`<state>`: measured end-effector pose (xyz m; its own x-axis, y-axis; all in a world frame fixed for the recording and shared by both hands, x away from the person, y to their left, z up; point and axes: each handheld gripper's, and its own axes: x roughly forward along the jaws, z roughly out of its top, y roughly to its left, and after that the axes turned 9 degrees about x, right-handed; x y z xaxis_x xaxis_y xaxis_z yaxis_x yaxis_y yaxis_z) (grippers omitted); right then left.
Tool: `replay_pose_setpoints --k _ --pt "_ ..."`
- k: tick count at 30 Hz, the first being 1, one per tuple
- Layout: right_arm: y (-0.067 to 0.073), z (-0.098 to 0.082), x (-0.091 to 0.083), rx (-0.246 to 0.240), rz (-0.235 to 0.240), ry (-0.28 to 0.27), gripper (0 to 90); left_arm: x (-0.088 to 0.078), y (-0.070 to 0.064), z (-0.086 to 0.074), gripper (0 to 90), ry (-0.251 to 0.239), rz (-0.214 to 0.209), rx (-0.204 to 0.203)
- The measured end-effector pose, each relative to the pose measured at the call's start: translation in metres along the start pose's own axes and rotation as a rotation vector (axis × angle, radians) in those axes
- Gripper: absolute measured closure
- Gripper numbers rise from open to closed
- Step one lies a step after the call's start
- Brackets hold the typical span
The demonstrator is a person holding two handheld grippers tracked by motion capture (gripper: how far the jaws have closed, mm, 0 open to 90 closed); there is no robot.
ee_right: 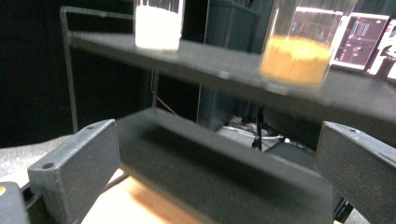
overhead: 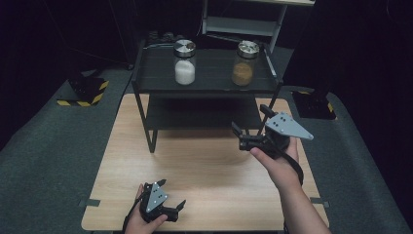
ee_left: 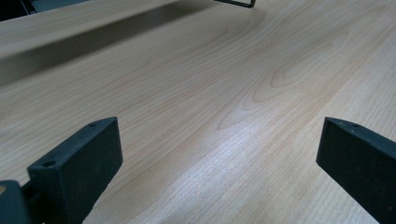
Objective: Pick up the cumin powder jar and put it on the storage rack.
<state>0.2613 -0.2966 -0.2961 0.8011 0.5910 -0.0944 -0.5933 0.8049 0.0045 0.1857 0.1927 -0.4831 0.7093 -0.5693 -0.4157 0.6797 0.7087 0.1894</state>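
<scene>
Right gripper (overhead: 242, 137), jaws open, nears the orange jar (overhead: 243, 63) on the shelf (overhead: 209, 85) – a knock could topple it; left gripper (overhead: 171, 195) jaws open over the counter (overhead: 214, 165)

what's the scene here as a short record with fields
surface: wooden table
rack: black two-level shelf at the far side of the table
on top shelf: white jar to the left, orange jar to the right, both upright
left gripper: open, low over the near edge
right gripper: open, raised near the shelf
</scene>
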Motion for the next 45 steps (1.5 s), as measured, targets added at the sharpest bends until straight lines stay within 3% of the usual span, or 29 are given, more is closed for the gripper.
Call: replay_pose_setpoints --k 16,29,40,45 --pt "0.002 -0.059 -0.017 -0.015 -0.008 0.095 0.1 -0.001 0.0 0.0 0.8 -0.001 0.0 -0.002" --pt "-0.002 -0.1 -0.025 0.011 -0.019 0.18 0.1 0.0 -0.002 0.001 0.8 0.004 0.004 0.012" --pt "0.0 -0.138 -0.036 0.0 -0.033 0.262 0.3 0.002 -0.003 0.003 0.8 0.014 0.012 0.006" --pt "-0.006 -0.156 -0.04 0.013 -0.031 0.291 0.3 0.0 -0.005 0.003 0.8 0.017 0.018 0.021"
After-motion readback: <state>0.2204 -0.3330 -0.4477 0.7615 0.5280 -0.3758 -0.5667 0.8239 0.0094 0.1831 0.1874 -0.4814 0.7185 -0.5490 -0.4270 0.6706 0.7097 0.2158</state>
